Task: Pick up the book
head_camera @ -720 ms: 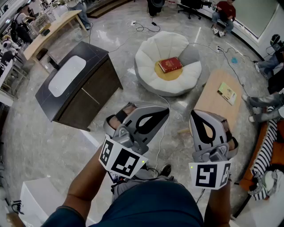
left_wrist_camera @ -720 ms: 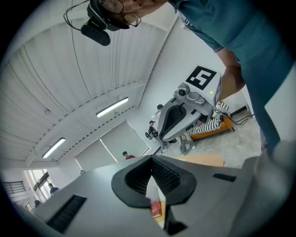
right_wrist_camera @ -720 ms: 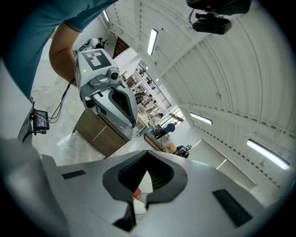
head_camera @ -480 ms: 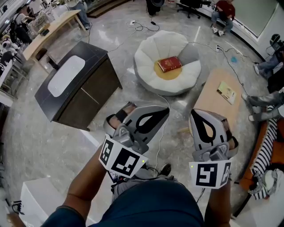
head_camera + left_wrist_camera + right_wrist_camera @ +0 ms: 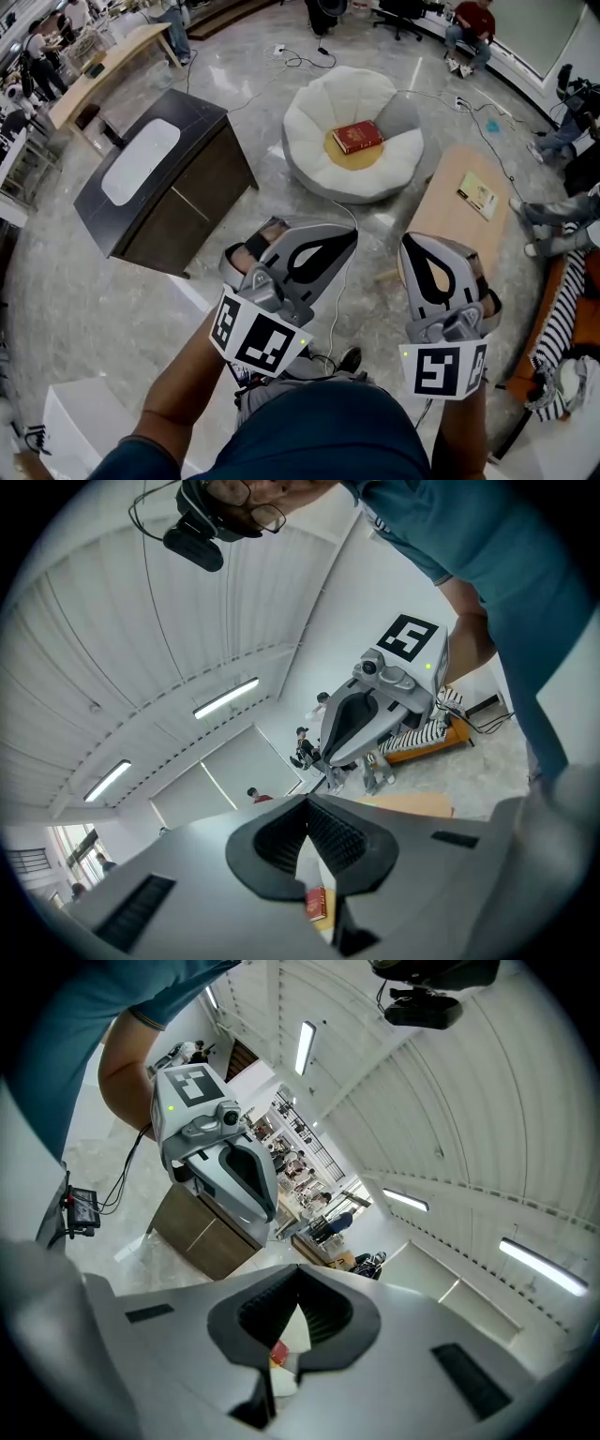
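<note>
A red book lies flat on the yellow middle of a white flower-shaped cushion on the floor, well ahead of me. Both grippers are held near my waist, far short of the cushion and pointing toward it. My left gripper is shut with nothing in it, and so is my right gripper. In the left gripper view the book shows small past the shut left gripper. In the right gripper view the book shows the same way beyond the right gripper.
A dark cabinet with a white top stands left of the cushion. A low wooden table with a green booklet stands to the right. Cables trail over the floor. People sit at the far edges, and a striped cloth lies at right.
</note>
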`<state>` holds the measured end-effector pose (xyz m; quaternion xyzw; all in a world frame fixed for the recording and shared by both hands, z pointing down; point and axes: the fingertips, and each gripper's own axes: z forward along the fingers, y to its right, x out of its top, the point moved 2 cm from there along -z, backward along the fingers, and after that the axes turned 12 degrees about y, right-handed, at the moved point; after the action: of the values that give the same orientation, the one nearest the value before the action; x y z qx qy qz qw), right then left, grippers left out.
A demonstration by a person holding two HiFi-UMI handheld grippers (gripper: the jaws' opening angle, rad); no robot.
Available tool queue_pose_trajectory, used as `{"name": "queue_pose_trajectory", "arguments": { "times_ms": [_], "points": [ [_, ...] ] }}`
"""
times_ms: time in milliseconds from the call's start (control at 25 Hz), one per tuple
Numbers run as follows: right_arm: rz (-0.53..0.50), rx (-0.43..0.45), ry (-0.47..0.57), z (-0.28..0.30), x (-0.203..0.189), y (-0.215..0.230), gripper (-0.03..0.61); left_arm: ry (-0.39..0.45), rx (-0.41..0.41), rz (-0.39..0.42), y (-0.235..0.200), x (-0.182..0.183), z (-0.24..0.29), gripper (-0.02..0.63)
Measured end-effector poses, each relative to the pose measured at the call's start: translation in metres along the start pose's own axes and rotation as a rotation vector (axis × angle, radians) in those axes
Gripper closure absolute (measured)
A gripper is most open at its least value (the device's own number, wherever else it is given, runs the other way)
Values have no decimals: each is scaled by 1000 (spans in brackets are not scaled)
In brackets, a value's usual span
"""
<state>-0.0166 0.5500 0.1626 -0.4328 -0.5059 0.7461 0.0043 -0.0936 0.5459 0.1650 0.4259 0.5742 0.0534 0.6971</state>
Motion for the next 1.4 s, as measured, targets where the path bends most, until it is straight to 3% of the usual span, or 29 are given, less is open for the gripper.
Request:
{"name": "queue_pose_trajectory", "arguments": {
  "times_ms": [720,1400],
  "points": [
    [20,-2,10,-6,-2,-4,566,-7,-2,-5,7,3,-2,609],
    [30,-59,-70,14,-21,11,566,62,-52,-23,-13,-21,22,610]
  ]
}}
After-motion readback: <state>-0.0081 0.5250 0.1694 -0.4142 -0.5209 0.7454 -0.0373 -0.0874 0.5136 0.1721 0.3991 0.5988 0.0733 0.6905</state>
